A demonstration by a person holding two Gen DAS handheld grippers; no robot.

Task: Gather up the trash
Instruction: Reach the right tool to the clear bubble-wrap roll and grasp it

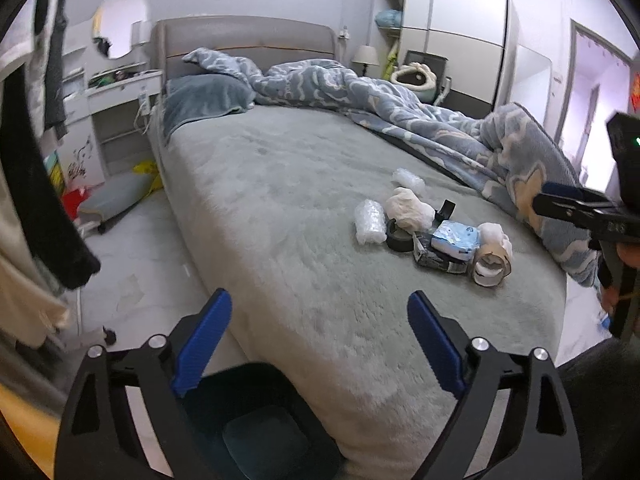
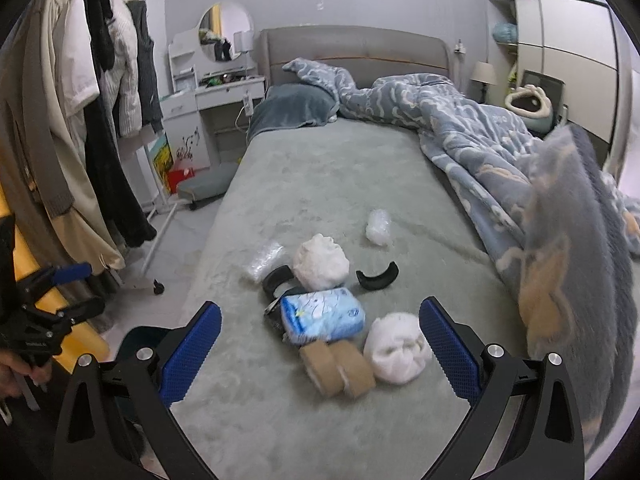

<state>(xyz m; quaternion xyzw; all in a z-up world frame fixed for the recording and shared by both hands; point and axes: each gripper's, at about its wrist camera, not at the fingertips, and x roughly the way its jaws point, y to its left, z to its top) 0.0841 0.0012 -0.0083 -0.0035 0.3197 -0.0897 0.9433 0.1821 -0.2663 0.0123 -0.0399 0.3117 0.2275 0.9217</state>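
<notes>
On my feed: bed (image 2: 320, 184) with grey-green plush cover, grey headboard (image 2: 352, 50); blue patterned duvet (image 2: 480, 148) bunched along one side; blue pillow (image 2: 294, 110). White dressing worktop (image 2: 224, 92) under round mirror (image 2: 226, 38). Coats on rack (image 2: 80, 120). Bedside lamp (image 2: 483, 74), white wardrobe (image 2: 568, 52).

Left gripper (image 1: 320, 312) is seen at lower centre, jaws spread wide, nothing between them. Right gripper (image 2: 320, 320) is likewise held agape at lower centre, pads empty.
</notes>
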